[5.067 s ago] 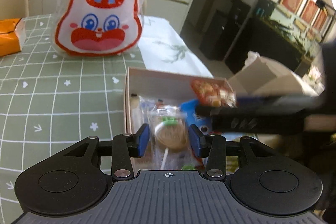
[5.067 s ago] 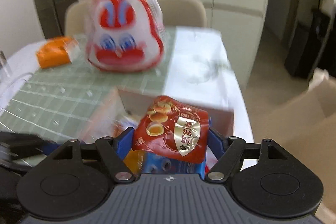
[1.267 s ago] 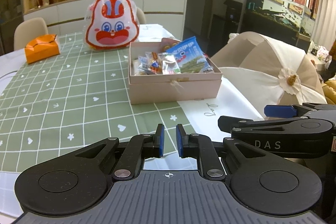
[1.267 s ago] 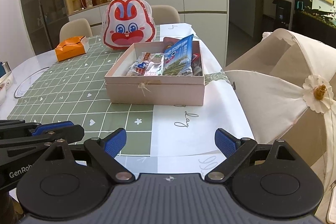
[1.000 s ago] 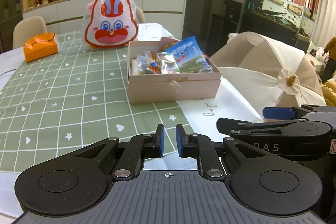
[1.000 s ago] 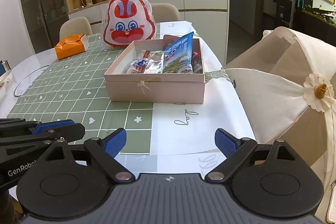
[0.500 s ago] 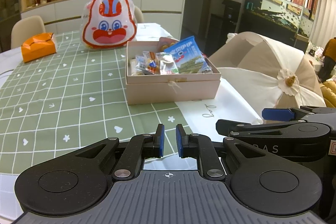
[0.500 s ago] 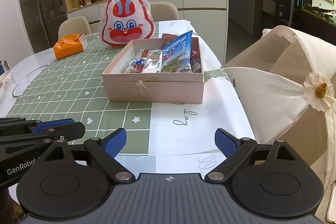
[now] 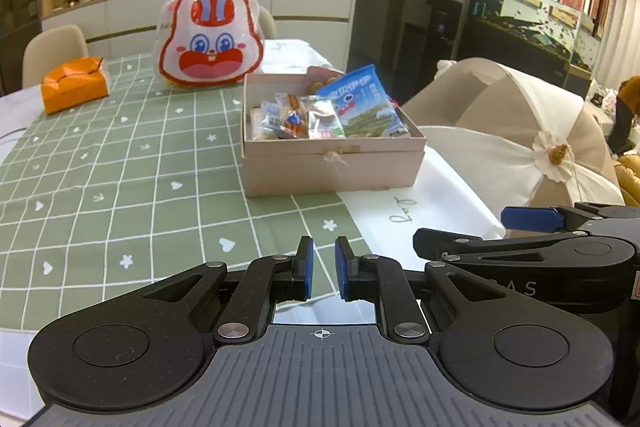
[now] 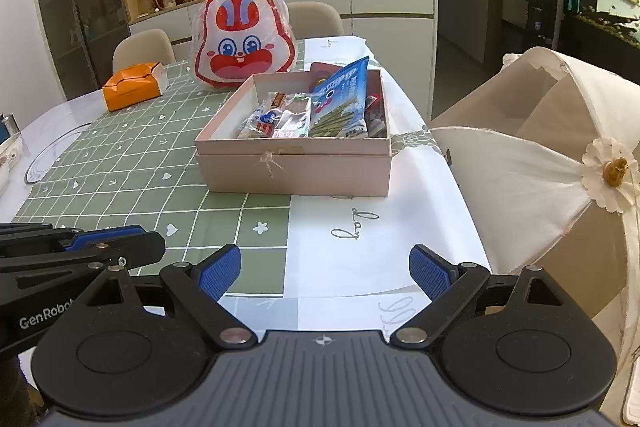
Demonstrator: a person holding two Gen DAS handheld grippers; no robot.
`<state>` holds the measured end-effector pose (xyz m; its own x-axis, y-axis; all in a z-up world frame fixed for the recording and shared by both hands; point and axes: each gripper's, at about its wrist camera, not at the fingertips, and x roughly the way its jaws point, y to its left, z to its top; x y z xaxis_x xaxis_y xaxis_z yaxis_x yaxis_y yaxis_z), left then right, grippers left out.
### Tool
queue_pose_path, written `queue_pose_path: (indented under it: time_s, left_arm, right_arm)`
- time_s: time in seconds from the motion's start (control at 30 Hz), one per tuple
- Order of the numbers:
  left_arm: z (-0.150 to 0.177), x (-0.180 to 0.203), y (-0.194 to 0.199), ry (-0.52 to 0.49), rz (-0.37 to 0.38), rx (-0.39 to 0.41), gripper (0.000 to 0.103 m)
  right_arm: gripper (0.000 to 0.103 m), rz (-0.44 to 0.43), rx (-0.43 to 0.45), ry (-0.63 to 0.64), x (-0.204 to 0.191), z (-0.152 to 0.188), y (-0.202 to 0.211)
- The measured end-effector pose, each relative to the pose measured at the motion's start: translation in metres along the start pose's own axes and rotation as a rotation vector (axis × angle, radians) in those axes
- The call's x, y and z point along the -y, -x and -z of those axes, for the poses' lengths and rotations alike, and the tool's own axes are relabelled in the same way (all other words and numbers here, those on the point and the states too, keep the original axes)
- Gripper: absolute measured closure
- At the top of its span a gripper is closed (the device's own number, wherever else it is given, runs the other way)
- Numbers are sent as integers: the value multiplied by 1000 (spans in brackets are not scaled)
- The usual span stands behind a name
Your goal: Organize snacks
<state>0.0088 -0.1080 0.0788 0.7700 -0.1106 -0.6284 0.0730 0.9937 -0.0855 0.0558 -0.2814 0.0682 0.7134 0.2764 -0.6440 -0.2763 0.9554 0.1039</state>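
A pink open box (image 9: pixel 332 171) (image 10: pixel 296 171) sits on the table and holds several snack packets, among them a blue packet (image 9: pixel 360 103) (image 10: pixel 342 103) and a red packet (image 9: pixel 320 75) at its far side. My left gripper (image 9: pixel 321 269) is shut and empty, over the near table edge, well short of the box. My right gripper (image 10: pixel 325 271) is open and empty, also near the front edge. Each gripper shows at the side of the other's view.
A red and white rabbit-face bag (image 9: pixel 210 35) (image 10: pixel 244 41) stands behind the box. An orange box (image 9: pixel 74 85) (image 10: pixel 134 85) lies at the far left. A chair with a cream cover and flower (image 9: pixel 520 131) (image 10: pixel 560 155) stands right of the table.
Both grippers have let go of their snacks into the box and pulled back to the near edge. In the last second they only drifted slightly; the jaws stayed as they were.
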Motion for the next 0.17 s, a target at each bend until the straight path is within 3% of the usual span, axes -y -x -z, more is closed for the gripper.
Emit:
queue_pose_path:
  time_s: [0.17]
  left_arm:
    - [0,-2,-2,15,6,0,87]
  right_arm:
    - [11,-1,-1,4,0,-2,-2]
